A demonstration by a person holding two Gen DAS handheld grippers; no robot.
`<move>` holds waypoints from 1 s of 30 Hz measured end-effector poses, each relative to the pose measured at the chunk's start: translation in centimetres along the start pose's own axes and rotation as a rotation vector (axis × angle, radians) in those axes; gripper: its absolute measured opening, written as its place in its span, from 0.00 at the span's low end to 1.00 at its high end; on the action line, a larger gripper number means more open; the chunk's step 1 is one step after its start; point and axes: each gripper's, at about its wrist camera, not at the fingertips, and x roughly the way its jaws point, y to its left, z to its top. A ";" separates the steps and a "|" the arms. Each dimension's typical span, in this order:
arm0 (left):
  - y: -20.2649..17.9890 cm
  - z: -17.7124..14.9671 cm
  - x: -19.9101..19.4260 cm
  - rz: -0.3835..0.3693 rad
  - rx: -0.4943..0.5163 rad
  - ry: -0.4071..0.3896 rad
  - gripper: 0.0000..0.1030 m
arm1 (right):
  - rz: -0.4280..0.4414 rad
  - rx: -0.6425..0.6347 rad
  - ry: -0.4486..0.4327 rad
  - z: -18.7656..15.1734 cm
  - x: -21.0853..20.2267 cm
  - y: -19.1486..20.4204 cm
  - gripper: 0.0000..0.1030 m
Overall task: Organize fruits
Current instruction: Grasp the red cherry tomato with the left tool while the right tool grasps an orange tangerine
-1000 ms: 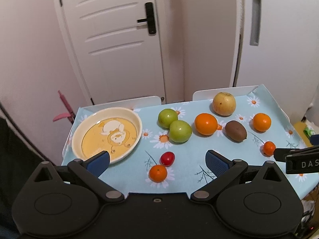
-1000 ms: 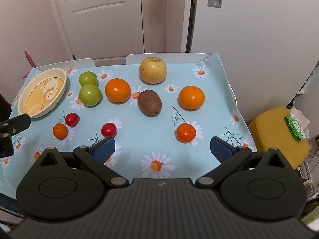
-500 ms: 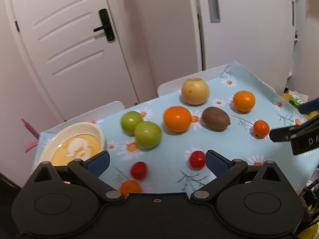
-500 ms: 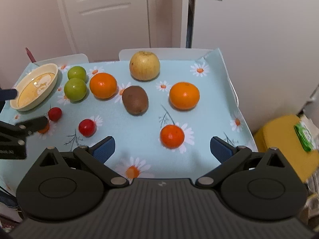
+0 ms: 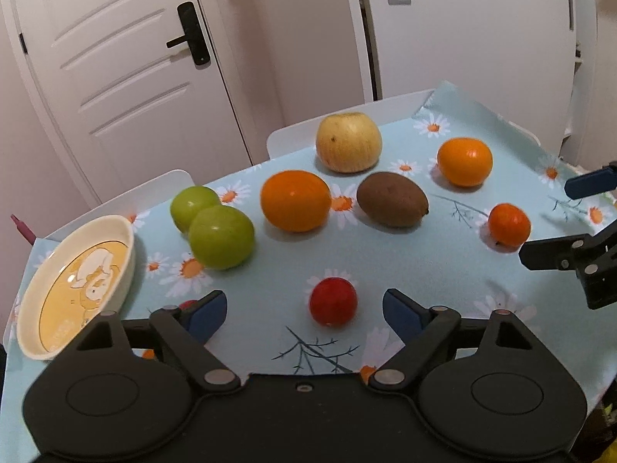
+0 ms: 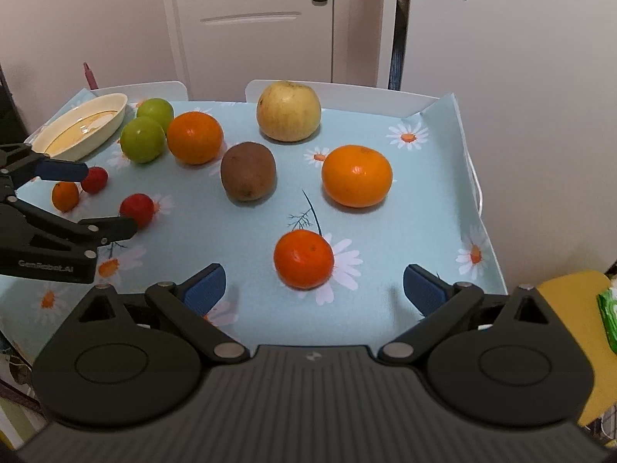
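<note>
Both my grippers hover over the fruit, jaws wide.
My left gripper [image 5: 302,310] frames a red cherry tomato [image 5: 333,301]; my right gripper [image 6: 313,289] frames a small tangerine [image 6: 303,259].

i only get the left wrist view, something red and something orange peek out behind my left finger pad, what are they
observer: a second red fruit and a small orange fruit, side by side near the bowl.
operator: right gripper holding anything
observer: no, the right gripper is open; a small tangerine lies on the cloth just ahead of it.
operator: what's off the table's right edge
observer: a yellow seat with a green packet on it.
</note>
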 end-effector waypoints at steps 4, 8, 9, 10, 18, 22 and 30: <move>-0.7 -0.3 1.2 0.009 0.003 0.014 0.74 | 0.035 0.000 -0.013 -0.4 0.6 -0.6 1.00; -1.3 -0.4 1.7 0.013 0.004 0.020 0.64 | 0.058 0.000 -0.017 -0.7 1.2 -0.9 0.96; -1.5 -0.4 1.8 0.013 0.005 0.022 0.60 | 0.061 -0.002 -0.019 -0.8 1.2 -0.9 0.93; -1.6 -0.4 1.9 0.012 0.006 0.023 0.57 | 0.066 -0.004 -0.020 -0.8 1.3 -1.0 0.92; -1.8 -0.1 2.2 0.012 -0.012 0.028 0.34 | 0.084 -0.028 -0.029 -0.5 1.9 -1.0 0.76; -2.0 -0.1 2.1 0.017 -0.013 0.034 0.34 | 0.092 -0.034 -0.036 -0.4 2.0 -0.8 0.71; -1.9 -0.5 1.6 0.015 -0.019 0.043 0.33 | 0.101 -0.046 -0.037 0.2 2.3 -0.5 0.52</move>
